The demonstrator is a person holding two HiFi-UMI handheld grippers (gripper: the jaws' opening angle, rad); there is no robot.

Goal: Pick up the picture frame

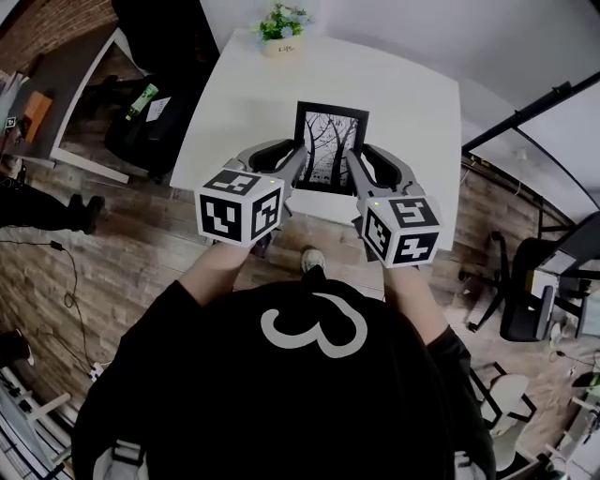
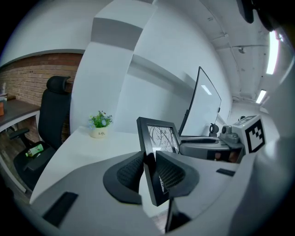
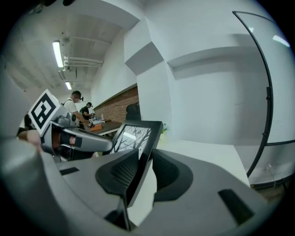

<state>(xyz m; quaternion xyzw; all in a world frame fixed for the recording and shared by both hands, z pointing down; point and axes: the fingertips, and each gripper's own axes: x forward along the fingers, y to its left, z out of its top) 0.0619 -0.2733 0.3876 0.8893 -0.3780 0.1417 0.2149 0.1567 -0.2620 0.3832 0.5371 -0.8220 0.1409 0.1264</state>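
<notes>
White tabletop (image 1: 412, 112) fills the middle of my head view, with brick-patterned floor (image 1: 122, 244) round it. A small potted plant (image 1: 282, 28) sits at the tabletop's far edge. Over the tabletop's near half I have the picture frame (image 1: 331, 145), black-rimmed with a print of bare trees. It is carried between both claws, one on each side edge.

My left claw (image 1: 298, 157) pinches the frame's left edge. In the left claw view the two ribbed pads press on either face of the black rim (image 2: 159, 136), and the claw (image 2: 150, 156) grips it edge-on. The frame's lower corner hangs free there, off the tabletop. The plant (image 2: 100, 123) shows at the tabletop's far end, and a black office chair (image 2: 53, 110) stands off the tabletop's left side before a brick wall (image 2: 32, 78).

My right claw (image 1: 353, 159) pinches the opposite edge. In the right claw view the frame (image 3: 133, 136) leans to the right, away from upright, with the claw (image 3: 145, 154) closed on its rim, pads touching both faces. The left claw's marker cube (image 3: 44, 110) shows past the tabletop's left side, and people (image 3: 76, 103) stand further off that way.

Both forearms reach out from the tabletop's near edge.
</notes>
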